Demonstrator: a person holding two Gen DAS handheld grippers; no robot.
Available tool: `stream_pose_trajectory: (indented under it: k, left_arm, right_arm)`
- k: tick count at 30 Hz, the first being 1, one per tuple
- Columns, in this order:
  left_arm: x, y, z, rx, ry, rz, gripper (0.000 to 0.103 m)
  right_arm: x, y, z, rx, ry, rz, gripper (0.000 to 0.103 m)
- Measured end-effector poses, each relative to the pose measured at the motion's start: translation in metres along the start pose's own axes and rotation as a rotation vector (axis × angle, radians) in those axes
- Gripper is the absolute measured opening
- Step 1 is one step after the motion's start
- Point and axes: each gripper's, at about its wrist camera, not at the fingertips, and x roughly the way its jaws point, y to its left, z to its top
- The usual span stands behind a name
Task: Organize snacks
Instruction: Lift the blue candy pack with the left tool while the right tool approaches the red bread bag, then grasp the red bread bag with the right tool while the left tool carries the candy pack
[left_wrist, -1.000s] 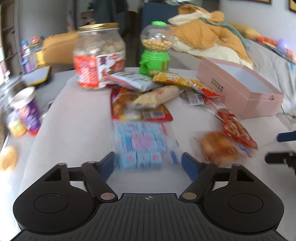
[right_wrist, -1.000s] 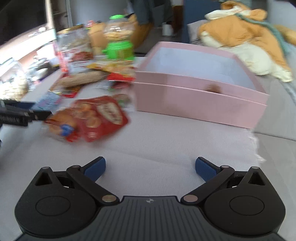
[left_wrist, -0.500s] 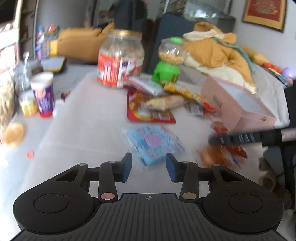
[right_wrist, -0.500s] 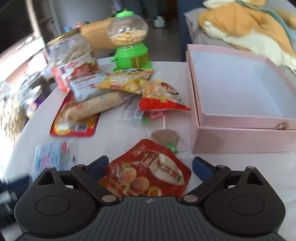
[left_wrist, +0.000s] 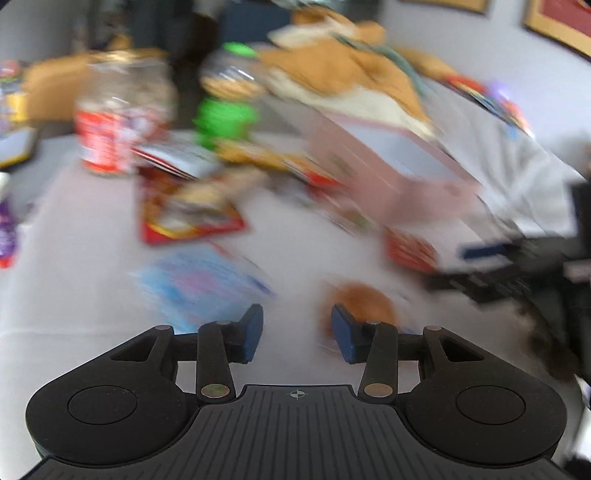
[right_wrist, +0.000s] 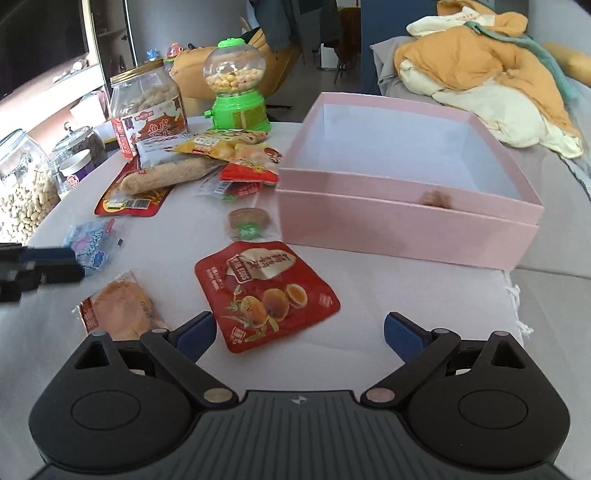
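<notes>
Fingers spread wide and empty, the right gripper (right_wrist: 299, 334) hovers over the red egg-snack pouch (right_wrist: 264, 293) before the empty pink box (right_wrist: 406, 236), while the left gripper (left_wrist: 297, 330), reopening partway, has swung from the blue packet (left_wrist: 201, 284) toward the bun (left_wrist: 364, 304), nothing yet boxed.

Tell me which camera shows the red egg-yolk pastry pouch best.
The right wrist view: the flat red foil pouch printed with egg-yolk pastries lies sharp and whole on the white cloth, just ahead of the open right claw. The left wrist view shows it only as a motion-blurred red patch near the pink cardboard box.
</notes>
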Motion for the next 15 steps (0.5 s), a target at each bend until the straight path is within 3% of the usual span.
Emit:
stream_pose_trajectory:
  k: [2,5,9,10,11,13,15]
  left_arm:
    - [-0.004,-0.009,0.001,0.081,-0.004,0.039,0.050]
    - [-0.007,-0.014,0.009,0.253,-0.012,0.180,0.048]
    - [0.014,-0.004,0.014,0.457,0.130,0.257,0.050]
    - [0.018,-0.003,0.013,0.487,0.144,0.277,0.055]
    - [0.021,-0.001,0.014,0.511,0.128,0.294,0.058]
    - [0.025,0.011,0.024,0.449,0.127,0.291,0.073]
    - [0.031,0.022,0.034,0.374,0.123,0.273,0.075]
  right_arm:
    - [0.005,-0.003,-0.003,0.012,0.017,-0.004,0.098]
    - [0.006,-0.001,-0.009,0.002,0.004,-0.010,0.098]
    - [0.005,0.003,-0.017,-0.032,-0.022,-0.030,0.100]
    - [0.005,0.003,-0.018,-0.029,-0.027,-0.026,0.100]
    - [0.005,0.002,-0.018,-0.028,-0.028,-0.021,0.101]
    - [0.005,0.001,-0.018,-0.025,-0.030,-0.014,0.102]
    - [0.005,0.002,-0.019,-0.028,-0.031,-0.013,0.102]
